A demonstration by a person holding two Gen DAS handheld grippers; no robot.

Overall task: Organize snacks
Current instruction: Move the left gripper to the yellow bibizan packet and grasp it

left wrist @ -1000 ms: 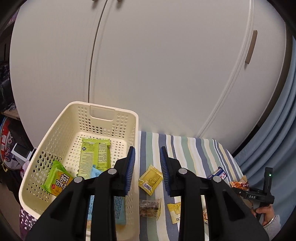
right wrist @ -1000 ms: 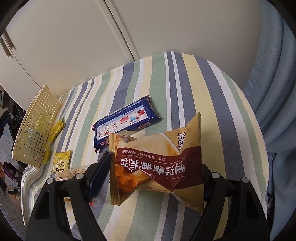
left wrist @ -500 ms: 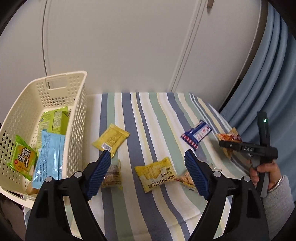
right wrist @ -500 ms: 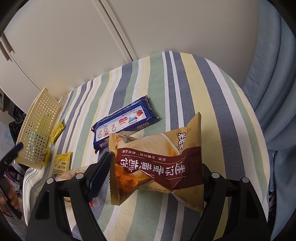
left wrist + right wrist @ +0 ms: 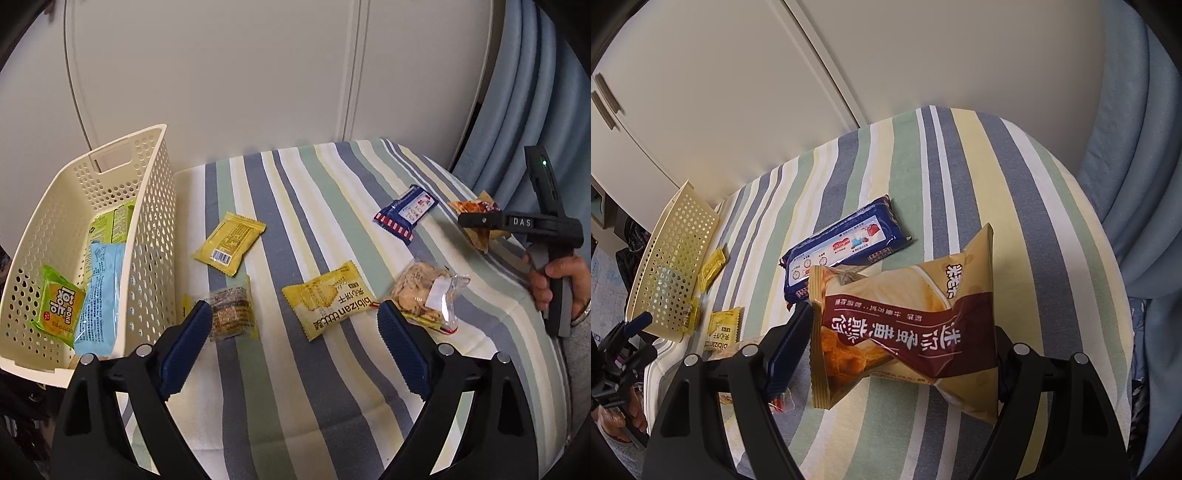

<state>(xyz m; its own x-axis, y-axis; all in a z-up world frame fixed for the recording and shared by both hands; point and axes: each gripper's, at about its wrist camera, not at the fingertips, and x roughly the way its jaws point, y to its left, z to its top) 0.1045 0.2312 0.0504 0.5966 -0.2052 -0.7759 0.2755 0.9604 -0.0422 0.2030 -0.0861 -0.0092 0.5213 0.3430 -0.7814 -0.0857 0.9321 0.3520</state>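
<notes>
The left hand-held gripper [image 5: 291, 347], spread and empty, is swinging from the basket [image 5: 155, 236] toward the loose packets. The right hand-held gripper [image 5: 905, 347] is still pinching the brown snack bag [image 5: 905, 325].

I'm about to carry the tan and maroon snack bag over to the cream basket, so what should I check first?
1. Right gripper shut on the tan and maroon bag: ok.
2. Bag lifted clear of the blue packet: cannot tell.
3. Left gripper open and empty: ok.
4. Cream basket has free room: ok, though three packets are inside.
5. Route across the striped cloth: ok only if carried above the loose snacks.
</notes>
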